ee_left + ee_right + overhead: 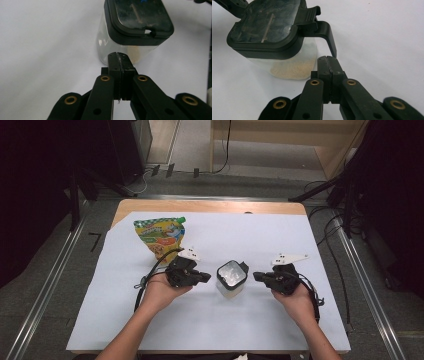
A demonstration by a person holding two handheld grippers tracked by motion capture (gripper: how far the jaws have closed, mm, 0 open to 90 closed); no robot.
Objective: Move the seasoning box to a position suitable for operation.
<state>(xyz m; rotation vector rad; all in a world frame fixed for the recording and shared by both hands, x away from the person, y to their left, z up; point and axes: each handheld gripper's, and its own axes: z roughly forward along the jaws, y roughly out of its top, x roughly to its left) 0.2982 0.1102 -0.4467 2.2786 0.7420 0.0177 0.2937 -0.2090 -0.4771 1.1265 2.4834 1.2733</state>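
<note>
container: one clear plastic jar with black clip-on lid [231,278], mid-table on the white sheet [210,320], between the two grippers; pale grain layer at the bottom [292,70]
lid: seated on top, glossy; black latch tab and side handle [327,32] face the right gripper
left gripper [206,277]: jaws fully closed, pads pressed together, nothing between them; tip just beside the jar wall, can't tell if touching
right gripper [256,276]: jaws closed flat on each other, empty; tip near the handle, apart from it
pouch: one yellow-green printed stand-up pouch with green cap [161,236], far left of the sheet, well apart from the jar
risk 1: closed tips coming in from both sides would shove the jar, not grip it; light jar on a smooth sheet, likely slides or tips
risk 2: jar looks mostly empty, so top-heavy with that lid; a poke high on the wall or lid topples it
risk 3: prying the latch with one gripper and no hold from the other would drag or flip the jar; grain spills if the lid pops
risk 4: jaws must open before any grasp; doing that this close could knock the wall
count: jars 1, lids 1, pouches 1, grippers 2, hands 2, sheets 1
</note>
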